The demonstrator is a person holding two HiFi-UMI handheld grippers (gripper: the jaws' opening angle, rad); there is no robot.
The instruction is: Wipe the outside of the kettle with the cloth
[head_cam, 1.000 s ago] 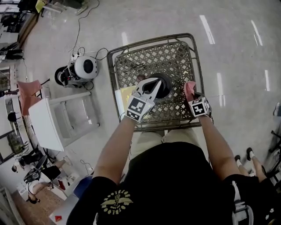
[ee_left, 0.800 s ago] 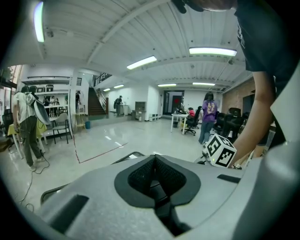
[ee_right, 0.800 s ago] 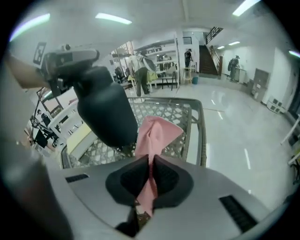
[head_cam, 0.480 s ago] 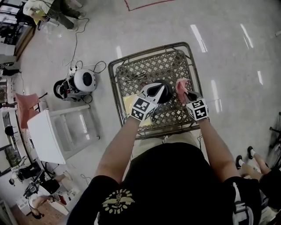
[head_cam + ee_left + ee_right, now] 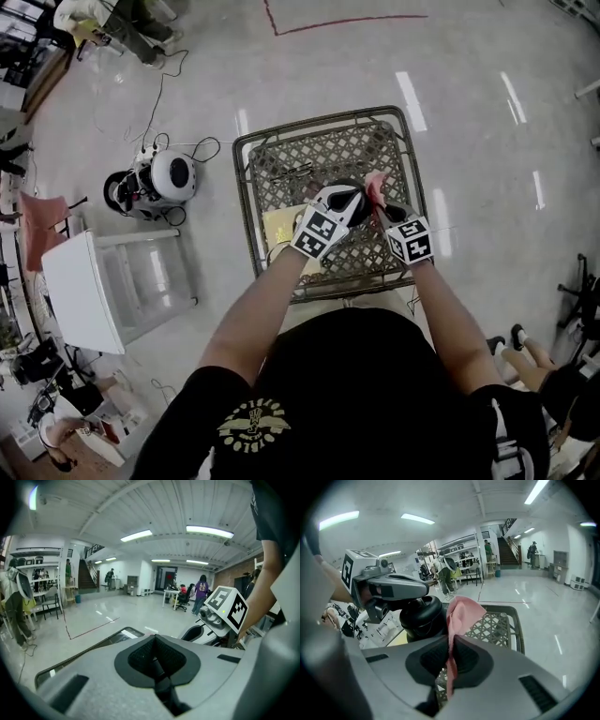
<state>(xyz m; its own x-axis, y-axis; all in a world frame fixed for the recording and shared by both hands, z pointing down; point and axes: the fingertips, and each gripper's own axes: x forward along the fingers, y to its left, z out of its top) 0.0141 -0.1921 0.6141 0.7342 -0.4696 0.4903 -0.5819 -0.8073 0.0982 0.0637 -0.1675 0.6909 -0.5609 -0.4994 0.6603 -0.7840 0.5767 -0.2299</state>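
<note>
A black kettle (image 5: 355, 190) (image 5: 422, 618) stands on a wicker table (image 5: 246, 178). My left gripper (image 5: 343, 197) (image 5: 154, 656) lies over the kettle's top. Its jaws are shut, with a thin dark strip pinched between the pads; it looks like the kettle's handle. My right gripper (image 5: 380, 206) (image 5: 451, 644) is just to the right of the kettle, shut on a pink cloth (image 5: 375, 184) (image 5: 461, 613). The cloth sticks up past the jaws, close to the kettle's side. From the left gripper view the kettle's body is hidden under the jaws.
A yellow sheet (image 5: 281, 225) and a small dark item (image 5: 291, 172) lie on the table. On the floor to the left are a round white device with cables (image 5: 169, 175) and a white shelf unit (image 5: 103, 281). Other people stand at the picture's edges.
My right gripper has risen with the pink cloth and moved left, from the table's right edge up beside the kettle. My left gripper has stayed on the kettle.
</note>
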